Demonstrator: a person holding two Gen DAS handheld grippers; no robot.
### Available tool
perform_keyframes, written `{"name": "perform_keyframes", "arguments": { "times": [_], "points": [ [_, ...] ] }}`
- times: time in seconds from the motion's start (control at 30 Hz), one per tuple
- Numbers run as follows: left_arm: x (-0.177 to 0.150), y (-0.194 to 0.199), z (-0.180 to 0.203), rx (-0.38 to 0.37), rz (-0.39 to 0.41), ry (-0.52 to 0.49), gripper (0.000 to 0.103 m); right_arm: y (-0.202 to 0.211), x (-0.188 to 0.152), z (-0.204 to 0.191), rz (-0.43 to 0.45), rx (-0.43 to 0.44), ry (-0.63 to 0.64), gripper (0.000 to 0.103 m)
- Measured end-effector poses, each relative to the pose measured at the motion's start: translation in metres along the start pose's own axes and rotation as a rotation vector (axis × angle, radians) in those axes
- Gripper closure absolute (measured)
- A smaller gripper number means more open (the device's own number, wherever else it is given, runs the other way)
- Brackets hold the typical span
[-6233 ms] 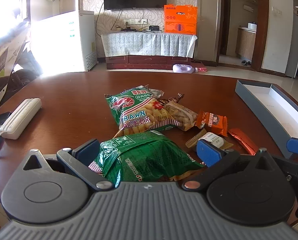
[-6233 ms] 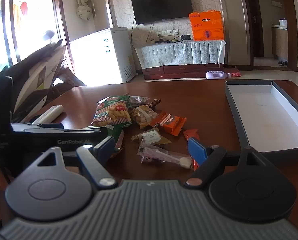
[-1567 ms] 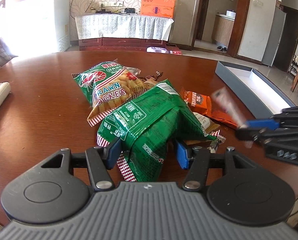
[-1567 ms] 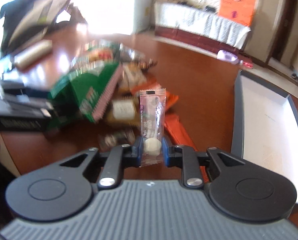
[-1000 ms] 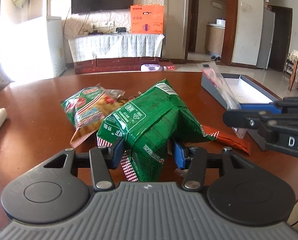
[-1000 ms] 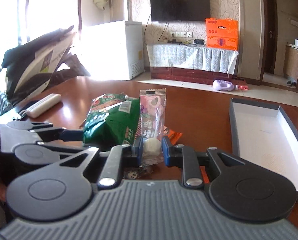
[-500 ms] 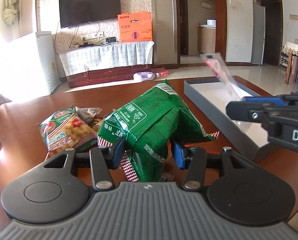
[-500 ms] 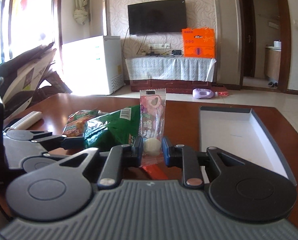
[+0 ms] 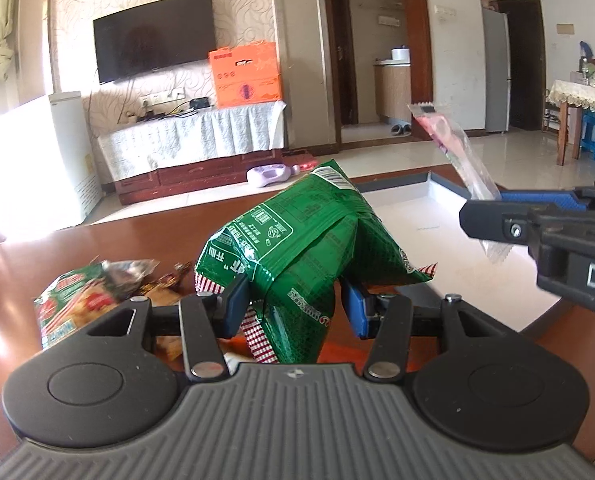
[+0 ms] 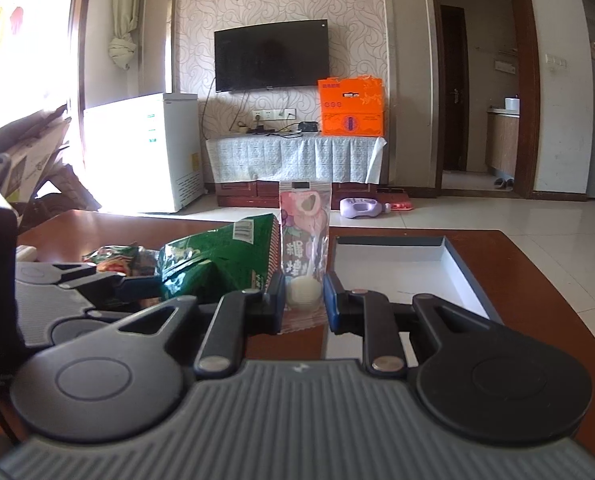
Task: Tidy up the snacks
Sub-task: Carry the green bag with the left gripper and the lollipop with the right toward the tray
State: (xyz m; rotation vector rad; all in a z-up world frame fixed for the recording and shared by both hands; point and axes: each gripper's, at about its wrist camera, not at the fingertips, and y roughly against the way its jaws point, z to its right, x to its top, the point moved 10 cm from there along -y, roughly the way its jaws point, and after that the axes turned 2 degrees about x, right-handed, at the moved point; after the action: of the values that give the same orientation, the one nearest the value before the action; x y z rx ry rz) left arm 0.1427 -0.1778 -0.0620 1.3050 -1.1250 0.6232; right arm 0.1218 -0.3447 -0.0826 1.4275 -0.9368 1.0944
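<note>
The left gripper (image 9: 293,308) has its blue fingers (image 9: 235,306) squeezed on a green bag (image 9: 297,248). The bag is crumpled and sticks up in the air above the tabletop (image 9: 25,264).

The right gripper (image 10: 304,300) has its fingers (image 10: 331,300) closed tight on a clear candy packet (image 10: 304,236). The packet stands straight up, and a round white candy sits low in it, right between the fingers. From the left camera the packet (image 9: 453,152) leans up and to the left, out of the right gripper (image 9: 493,210).

The two grippers are side by side, the green bag (image 10: 221,256) just left of the packet.

Behind and to the right is a grey box (image 10: 461,264) with a white inside. It lies open on the tabletop (image 10: 509,264).

More snacks (image 9: 81,300) lie in a pile on the left, near the green bag.
</note>
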Motion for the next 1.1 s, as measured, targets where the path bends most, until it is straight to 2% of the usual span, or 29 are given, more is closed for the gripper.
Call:
{"name": "perform_keyframes", "arguments": {
  "times": [0.37,0.77,1.1],
  "points": [
    [0.019,-0.023,0.043,-0.056,0.033,-0.011,0.047,-0.002,-0.004,0.033,0.006,-0.084,-0.020,0.079],
    [0.032,-0.052,0.068,-0.108,0.045,0.000,0.047,-0.017,-0.004,0.062,0.004,-0.167,-0.026,0.079],
    [0.042,-0.098,0.094,-0.151,0.032,0.016,0.047,-0.017,-0.009,0.076,-0.011,-0.196,-0.046,0.079]
  ]
}}
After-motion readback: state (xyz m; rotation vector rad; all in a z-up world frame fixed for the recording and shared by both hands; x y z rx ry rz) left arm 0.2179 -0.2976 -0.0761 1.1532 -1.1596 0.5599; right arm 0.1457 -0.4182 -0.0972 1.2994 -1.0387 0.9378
